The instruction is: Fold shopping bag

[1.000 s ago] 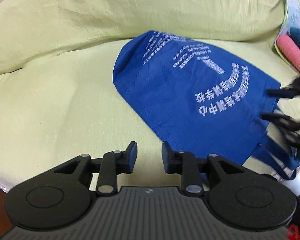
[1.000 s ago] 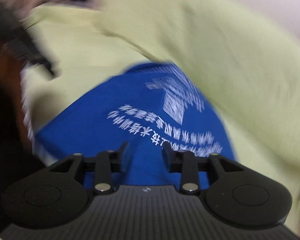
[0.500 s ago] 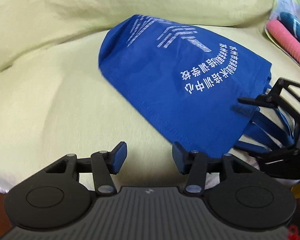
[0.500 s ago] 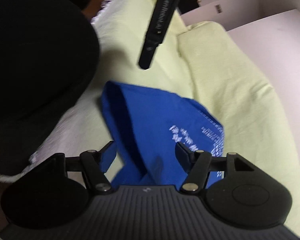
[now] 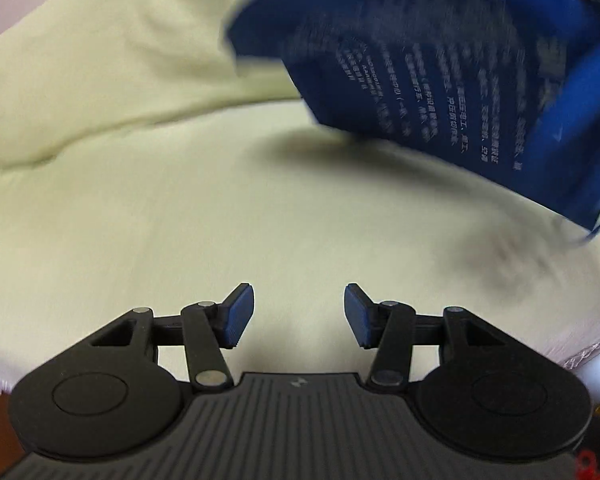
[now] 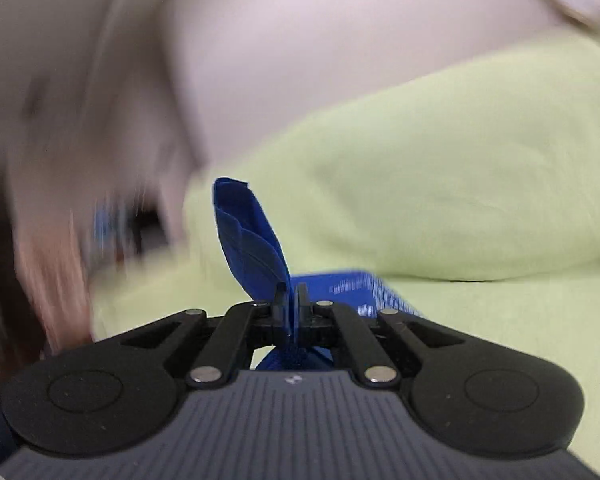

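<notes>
1. Overhead, the blue shopping bag (image 5: 440, 72) hung blurred above the pale green cover (image 5: 180, 208).
2. Left gripper (image 5: 299, 317) stood spread, holding nothing.
3. Right gripper (image 6: 291, 304) pinched the bag's fabric (image 6: 256, 248).

This looks like a home living room: a sofa draped in a pale green cloth cover (image 5: 148, 184) fills the left wrist view, its padded backrest (image 6: 440, 184) rising behind the seat, with a plain pale wall (image 6: 284, 40) behind it in the blurred right wrist view.
</notes>
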Demonstrator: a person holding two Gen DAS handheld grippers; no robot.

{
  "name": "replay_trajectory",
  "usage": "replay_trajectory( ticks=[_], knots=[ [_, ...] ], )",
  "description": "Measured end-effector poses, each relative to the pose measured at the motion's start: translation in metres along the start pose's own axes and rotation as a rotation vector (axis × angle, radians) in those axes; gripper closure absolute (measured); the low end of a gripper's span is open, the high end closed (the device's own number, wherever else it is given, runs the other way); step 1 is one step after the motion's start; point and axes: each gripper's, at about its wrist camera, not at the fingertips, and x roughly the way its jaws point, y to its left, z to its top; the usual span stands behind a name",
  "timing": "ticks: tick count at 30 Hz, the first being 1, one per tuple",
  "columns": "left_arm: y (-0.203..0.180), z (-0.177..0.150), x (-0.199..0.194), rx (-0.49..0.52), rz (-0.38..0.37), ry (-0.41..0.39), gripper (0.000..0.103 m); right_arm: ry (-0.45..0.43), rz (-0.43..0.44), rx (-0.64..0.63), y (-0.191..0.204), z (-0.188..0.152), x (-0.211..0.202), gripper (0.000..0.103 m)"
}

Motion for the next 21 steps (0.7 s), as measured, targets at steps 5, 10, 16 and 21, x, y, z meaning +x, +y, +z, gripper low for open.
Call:
replay_trajectory(
  ticks=[5,10,16,21],
  knots=[
    [-0.032,0.032,0.012,0.073,-0.100,-0.064,0.041,-0.126,-0.354,0.317,-0.075,0.046,-0.021,0.079],
    [-0.058,0.053,0.039,0.142,-0.135,-0.050,0.037,-0.067,-0.718,0.365,-0.130,0.014,-0.062,0.047],
    [-0.038,0.089,0.068,0.083,-0.126,-0.045,0.027,0.032,-0.723,0.517,-0.125,-0.053,-0.171,0.034],
    [-0.015,0.132,0.105,-0.023,-0.263,-0.009,0.018,0.189,-0.699,0.703,-0.124,-0.127,-0.168,0.032]
  ],
)
